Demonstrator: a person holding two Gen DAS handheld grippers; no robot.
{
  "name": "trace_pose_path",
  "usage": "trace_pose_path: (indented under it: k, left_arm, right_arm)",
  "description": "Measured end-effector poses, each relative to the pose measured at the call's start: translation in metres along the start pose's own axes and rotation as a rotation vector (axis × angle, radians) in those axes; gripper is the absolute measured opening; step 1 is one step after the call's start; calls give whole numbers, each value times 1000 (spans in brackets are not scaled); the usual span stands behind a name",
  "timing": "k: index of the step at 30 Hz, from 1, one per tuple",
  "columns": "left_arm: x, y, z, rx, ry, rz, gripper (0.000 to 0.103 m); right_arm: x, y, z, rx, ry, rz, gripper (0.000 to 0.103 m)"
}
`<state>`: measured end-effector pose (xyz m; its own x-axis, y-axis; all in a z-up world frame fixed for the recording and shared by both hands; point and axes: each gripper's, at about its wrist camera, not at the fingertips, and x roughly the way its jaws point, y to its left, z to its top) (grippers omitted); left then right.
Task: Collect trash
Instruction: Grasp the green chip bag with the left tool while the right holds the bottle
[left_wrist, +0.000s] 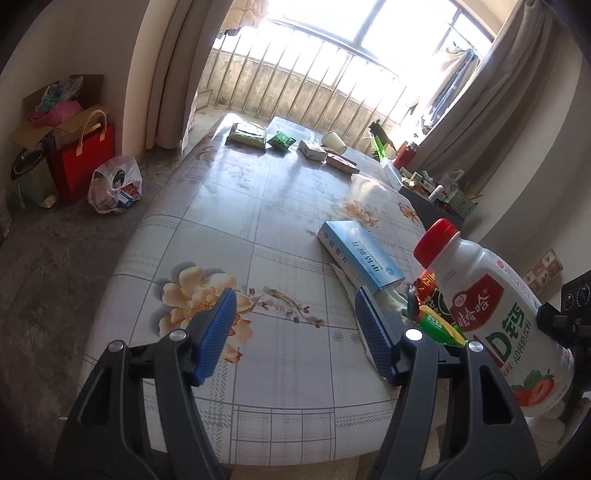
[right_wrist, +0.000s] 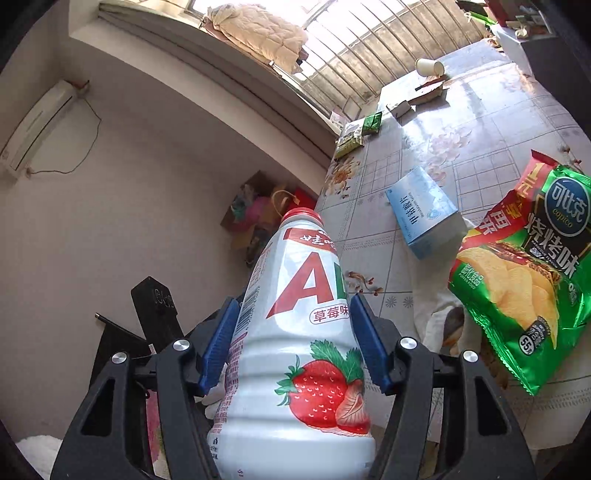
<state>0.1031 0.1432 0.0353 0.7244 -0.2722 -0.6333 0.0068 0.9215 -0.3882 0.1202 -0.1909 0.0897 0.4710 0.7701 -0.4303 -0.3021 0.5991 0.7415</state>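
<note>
My right gripper (right_wrist: 293, 317) is shut on a white strawberry milk bottle (right_wrist: 295, 350) with a red cap, held off the table's near edge; the bottle also shows at the right of the left wrist view (left_wrist: 509, 325). My left gripper (left_wrist: 295, 317) is open and empty above the near part of the floral tablecloth (left_wrist: 240, 229). A blue box (left_wrist: 360, 256) lies just beyond its right finger, and shows in the right wrist view (right_wrist: 424, 214). A green chip bag (right_wrist: 528, 273) lies at the right, partly hidden in the left view (left_wrist: 436, 317).
At the table's far end lie a green packet (left_wrist: 281, 140), a pale-green pack (left_wrist: 246, 136), small boxes (left_wrist: 312, 150) and a tipped paper cup (left_wrist: 334, 142). On the floor at left stand a red bag (left_wrist: 86, 162), a cardboard box, a plastic bag (left_wrist: 114, 184) and a bin (left_wrist: 31, 177).
</note>
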Motion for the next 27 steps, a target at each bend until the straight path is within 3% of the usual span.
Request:
trace_pose_path:
  k: [3, 7, 9, 13, 18, 24, 27]
  left_arm:
    - [16, -40, -8, 59, 51, -103, 63]
    - [42, -100, -36, 125, 183, -304, 63]
    - [59, -126, -53, 132, 257, -377, 63]
    - [95, -162, -85, 120, 365, -414, 63]
    - [128, -167, -97, -26, 440, -429, 63]
    - [143, -164, -89, -159, 435, -406, 63]
    - [150, -163, -86, -203, 443, -380, 58]
  right_arm:
    - [-60, -18, 1, 2, -155, -116, 61]
    - [-130, -51, -13, 18, -320, -357, 61]
    - [-146, -71, -26, 43, -346, -494, 61]
    - [-144, -120, -50, 159, -304, -611, 61]
    - [-106, -151, -63, 217, -218, -619, 61]
    - [-91, -153, -60, 203, -139, -613, 62]
    - [-92, -159, -60, 221, -127, -581, 62]
